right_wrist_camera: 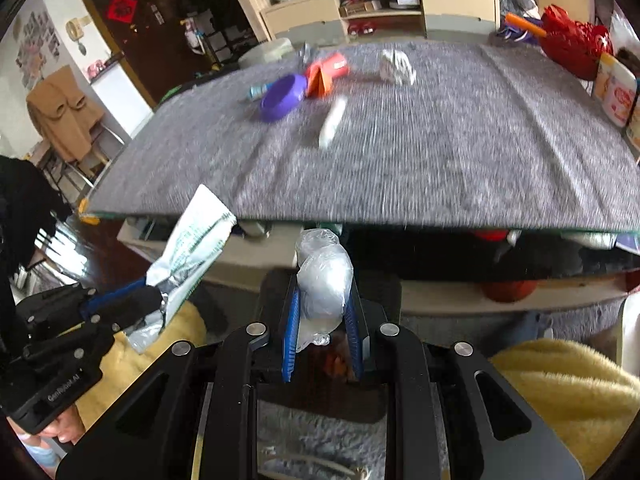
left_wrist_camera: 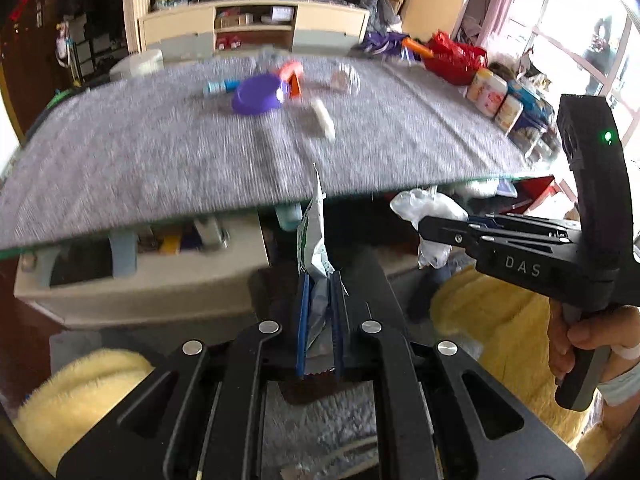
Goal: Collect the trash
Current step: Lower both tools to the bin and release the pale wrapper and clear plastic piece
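My left gripper point(left_wrist_camera: 320, 280) is shut on a flat white-and-green foil wrapper point(left_wrist_camera: 314, 232) that stands up between its blue pads, just in front of the table's near edge. The same wrapper point(right_wrist_camera: 196, 240) shows in the right wrist view, held by the left gripper point(right_wrist_camera: 154, 300) at lower left. My right gripper point(right_wrist_camera: 322, 300) is shut on a crumpled clear plastic bag point(right_wrist_camera: 324, 280); that bag point(left_wrist_camera: 430, 208) and the right gripper point(left_wrist_camera: 424, 226) appear at right in the left wrist view. Both grippers hang below and in front of the table edge.
A grey cloth-covered table point(left_wrist_camera: 160, 160) carries a purple bowl point(left_wrist_camera: 258, 98), an orange carton point(left_wrist_camera: 294, 76), a white tube point(left_wrist_camera: 324, 122), a blue tube point(left_wrist_camera: 218, 87) and crumpled clear plastic point(left_wrist_camera: 346, 78). Tins point(left_wrist_camera: 490, 94) and a red basket point(left_wrist_camera: 454, 58) line its right side. Yellow fluffy fabric point(right_wrist_camera: 560, 392) lies below.
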`<act>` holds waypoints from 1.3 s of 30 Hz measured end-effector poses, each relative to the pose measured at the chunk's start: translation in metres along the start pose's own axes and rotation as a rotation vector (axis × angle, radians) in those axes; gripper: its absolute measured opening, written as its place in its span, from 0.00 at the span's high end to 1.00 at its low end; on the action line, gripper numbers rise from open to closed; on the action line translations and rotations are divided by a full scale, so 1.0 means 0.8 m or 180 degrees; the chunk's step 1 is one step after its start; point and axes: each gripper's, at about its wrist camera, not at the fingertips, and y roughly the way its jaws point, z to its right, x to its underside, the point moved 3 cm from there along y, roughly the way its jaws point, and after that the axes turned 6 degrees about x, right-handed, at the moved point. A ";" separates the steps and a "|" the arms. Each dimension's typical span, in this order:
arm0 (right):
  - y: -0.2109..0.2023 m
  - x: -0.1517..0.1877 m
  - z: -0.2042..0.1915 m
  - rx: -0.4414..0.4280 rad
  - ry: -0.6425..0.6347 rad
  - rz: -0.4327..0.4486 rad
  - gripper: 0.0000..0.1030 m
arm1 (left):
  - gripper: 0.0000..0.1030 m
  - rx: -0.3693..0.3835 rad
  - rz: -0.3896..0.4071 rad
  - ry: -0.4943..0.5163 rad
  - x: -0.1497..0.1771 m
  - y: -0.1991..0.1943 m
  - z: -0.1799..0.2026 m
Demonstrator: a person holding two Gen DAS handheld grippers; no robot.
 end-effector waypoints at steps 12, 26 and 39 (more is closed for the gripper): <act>0.063 0.060 0.013 0.0104 0.0083 -0.0437 0.79 | 0.92 0.0114 -0.0553 -0.0148 0.067 0.083 0.000; 0.106 0.073 0.018 0.0036 0.0243 -0.0704 0.76 | 0.78 0.0174 -0.0878 -0.0324 0.087 0.128 -0.010; 0.101 0.054 0.047 0.0171 0.0463 -0.0564 0.37 | 0.26 0.0135 -0.0842 -0.0432 0.077 0.127 -0.030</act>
